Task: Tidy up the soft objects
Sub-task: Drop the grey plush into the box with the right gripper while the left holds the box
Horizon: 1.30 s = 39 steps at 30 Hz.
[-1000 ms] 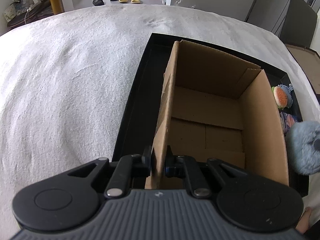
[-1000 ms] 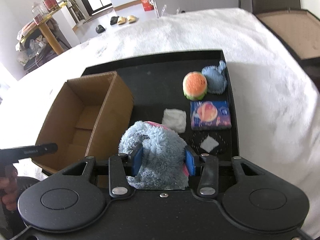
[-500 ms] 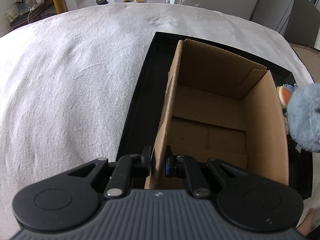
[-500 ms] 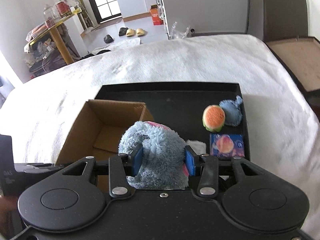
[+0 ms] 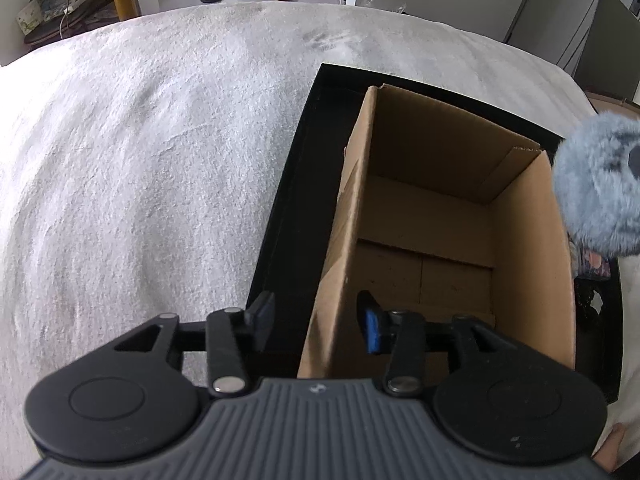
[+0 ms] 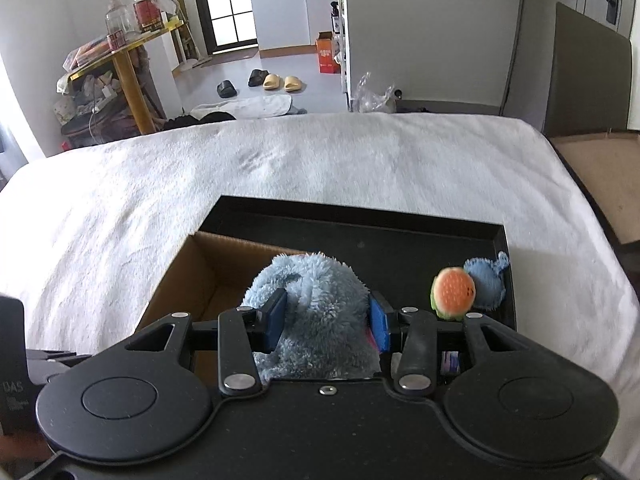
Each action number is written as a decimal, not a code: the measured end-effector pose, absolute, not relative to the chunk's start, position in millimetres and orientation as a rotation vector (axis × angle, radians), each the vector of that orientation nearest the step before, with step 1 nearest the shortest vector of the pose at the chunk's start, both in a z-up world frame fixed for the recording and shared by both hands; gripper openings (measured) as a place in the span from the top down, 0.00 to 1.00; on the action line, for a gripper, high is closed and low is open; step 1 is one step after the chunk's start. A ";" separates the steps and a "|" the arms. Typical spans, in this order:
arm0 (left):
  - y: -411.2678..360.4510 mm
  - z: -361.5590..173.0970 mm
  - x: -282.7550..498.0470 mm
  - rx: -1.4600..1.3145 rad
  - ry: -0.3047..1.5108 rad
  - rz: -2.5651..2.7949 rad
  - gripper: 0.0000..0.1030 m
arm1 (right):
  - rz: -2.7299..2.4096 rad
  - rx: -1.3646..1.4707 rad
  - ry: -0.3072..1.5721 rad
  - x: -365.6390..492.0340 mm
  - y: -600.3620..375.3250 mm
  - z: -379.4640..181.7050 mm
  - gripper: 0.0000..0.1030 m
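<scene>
The right tongs (image 6: 326, 318) are closed on a fluffy blue plush toy (image 6: 316, 312), whose pile is squeezed in between the two blue pads, while the left tongs (image 5: 316, 322) are opening astride the near left wall of a cardboard box (image 5: 528, 264), one pad outside the wall and one inside, neither pressing on it. The relation that matters is seen best from the left wrist view: the plush toy (image 5: 596, 184) hangs in the air just beyond the right wall of the box, above its rim, so the open cavity lies to the left of and below the toy. The right hand is therefore the nearer one, and a short shift across the rim is judged enough before release. The box stands with its long axis running away from the person, in the left part of a black tray (image 6: 400, 224), which rests on a bed covered by a white, nubbly blanket (image 6: 200, 184). The box is plain brown corrugated board, stiff, its floor bare. At the right edge of the tray a small burger-shaped squishy toy (image 6: 454, 292) lies touching a flat blue plush piece (image 6: 490, 280), both soft and rounded. With the left tongs letting go, the light box may slide if its wall is nudged.
</scene>
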<state>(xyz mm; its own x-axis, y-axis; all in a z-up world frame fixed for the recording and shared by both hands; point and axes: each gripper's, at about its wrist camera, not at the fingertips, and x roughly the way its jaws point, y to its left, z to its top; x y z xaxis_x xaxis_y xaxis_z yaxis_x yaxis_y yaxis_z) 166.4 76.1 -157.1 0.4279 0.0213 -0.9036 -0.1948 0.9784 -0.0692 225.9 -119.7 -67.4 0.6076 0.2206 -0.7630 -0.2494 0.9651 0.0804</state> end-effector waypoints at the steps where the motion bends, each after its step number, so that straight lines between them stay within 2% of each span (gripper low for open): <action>1: 76.9 -157.5 167.3 -0.181 1.124 0.133 0.56 | 0.273 -0.037 0.871 226.9 -117.6 -65.4 0.59; 7: 75.7 -158.3 169.9 -0.191 1.133 0.111 0.53 | 0.306 -0.045 0.847 232.0 -100.6 -59.5 0.59; 29: 84.5 -165.5 179.0 -0.276 1.143 0.106 0.51 | 0.391 -0.070 0.970 259.1 -40.8 -126.1 0.58; 32: 84.8 -168.2 181.5 -0.276 1.153 0.113 0.51 | 0.408 -0.045 0.951 262.1 -37.0 -125.6 0.54; 34: 85.4 -168.2 181.4 -0.273 1.156 0.120 0.51 | 0.405 -0.039 0.950 262.4 -36.3 -127.1 0.46; 39: 83.1 -167.4 179.7 -0.262 1.164 0.132 0.51 | 0.407 -0.042 0.988 258.7 -40.4 -135.1 0.45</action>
